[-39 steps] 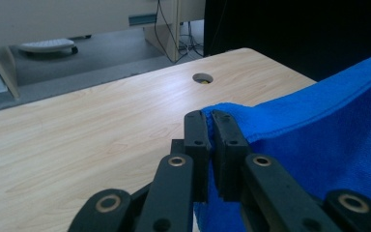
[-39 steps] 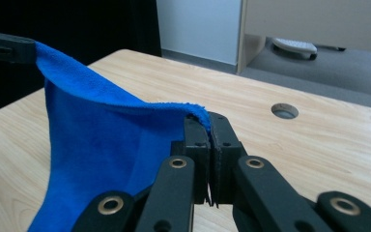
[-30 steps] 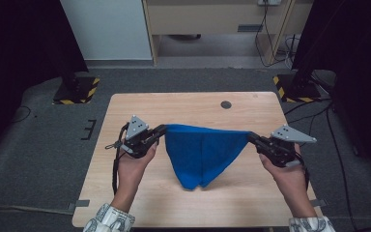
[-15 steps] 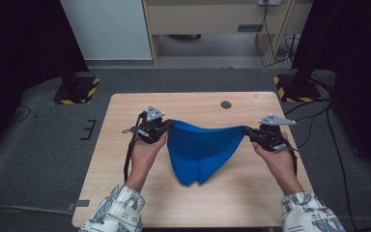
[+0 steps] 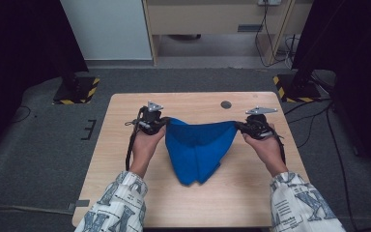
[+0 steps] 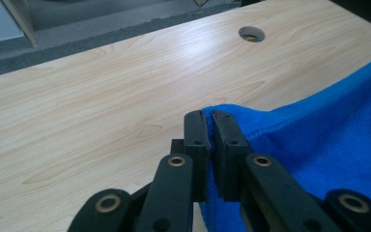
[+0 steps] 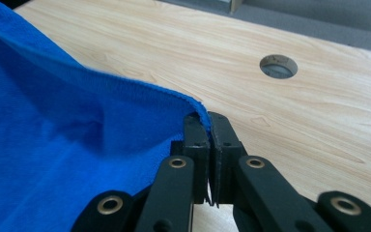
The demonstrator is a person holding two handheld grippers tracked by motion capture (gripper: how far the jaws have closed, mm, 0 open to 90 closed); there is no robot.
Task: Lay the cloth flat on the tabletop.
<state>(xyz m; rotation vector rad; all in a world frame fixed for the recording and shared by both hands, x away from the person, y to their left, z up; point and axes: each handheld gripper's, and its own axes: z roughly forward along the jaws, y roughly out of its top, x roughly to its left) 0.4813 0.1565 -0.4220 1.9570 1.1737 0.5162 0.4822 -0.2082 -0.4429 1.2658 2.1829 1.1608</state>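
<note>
Since the earlier frames both hands have carried the blue cloth [image 5: 198, 147] toward the far side of the desk [image 5: 111, 159] and lower, and its hanging point now lies on the wood nearer the middle. On the left of the high view, the left gripper [image 5: 160, 123] sits just above the desk with its grey plate on top, the left hand [image 5: 146, 142] wrapped around it from below and the patterned sleeve [image 5: 118, 205] coming in from the near edge; a black cable [image 5: 130, 145] loops down beside the wrist. The left gripper view shows what the high view cannot: the two black fingers [image 6: 195, 130] are pressed together on the cloth's upper left corner, with the hemmed edge folded over their tips. In the middle, the cloth's top edge is drawn fairly taut between the two grippers and the rest narrows toward the near side, its tip resting on the desk. A round cable hole [image 5: 226, 104] lies in the desk beyond it, also seen in both gripper views. On the right, the right gripper [image 5: 244, 127] points inward, held by the right hand [image 5: 266, 147], forearm angled in from the near right. The right gripper view shows its fingers [image 7: 222, 135] clamped on the cloth's other upper corner, with the fabric spreading away left.
</note>
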